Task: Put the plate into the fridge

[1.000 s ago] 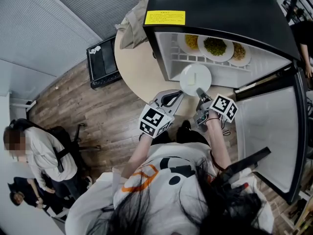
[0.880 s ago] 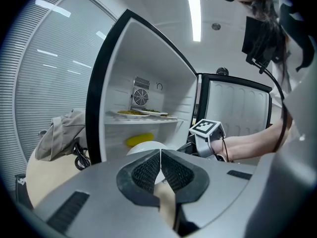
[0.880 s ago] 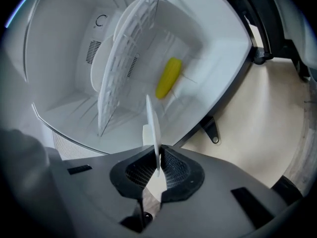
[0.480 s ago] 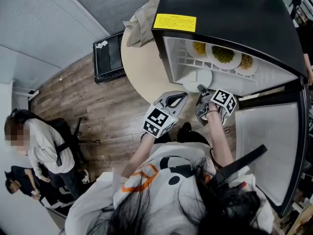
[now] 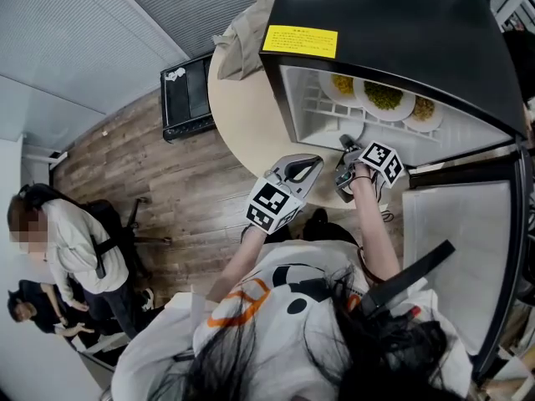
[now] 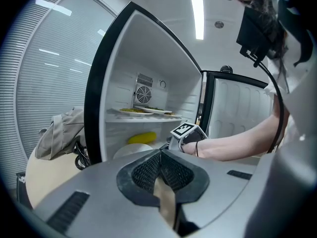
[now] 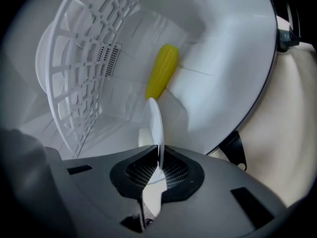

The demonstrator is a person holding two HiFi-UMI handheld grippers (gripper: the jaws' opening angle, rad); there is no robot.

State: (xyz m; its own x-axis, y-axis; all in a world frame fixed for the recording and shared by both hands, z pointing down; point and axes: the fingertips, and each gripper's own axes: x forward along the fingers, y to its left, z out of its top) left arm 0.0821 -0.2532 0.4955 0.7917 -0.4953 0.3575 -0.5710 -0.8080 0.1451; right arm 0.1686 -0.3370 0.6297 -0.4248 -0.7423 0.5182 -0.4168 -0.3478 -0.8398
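Note:
My right gripper [image 7: 159, 165] is shut on the rim of a white plate [image 7: 155, 123], which I see edge-on. The plate reaches into the lower compartment of the black mini fridge [image 5: 393, 15], under its white wire shelf [image 7: 84, 68]. A yellow item [image 7: 162, 76] lies at the back of that compartment. In the left gripper view the plate [image 6: 132, 150] shows low in the fridge, with the right gripper's marker cube [image 6: 184, 131] beside it. My left gripper [image 5: 294, 170] hangs over the table in front of the fridge, shut and holding nothing.
The fridge stands on a round beige table [image 5: 242, 115] with its door [image 5: 456, 249] swung open at the right. Three plates of food [image 5: 384, 97] fill the upper shelf. A grey cloth bag [image 5: 242, 23] lies on the table, a black case [image 5: 185, 98] on the floor. People [image 5: 67, 249] sit at the left.
My right gripper has carried the plate forward and down from the fridge's mouth into the lower compartment, so the plate is now mostly hidden in the head view. The left gripper has stayed put.

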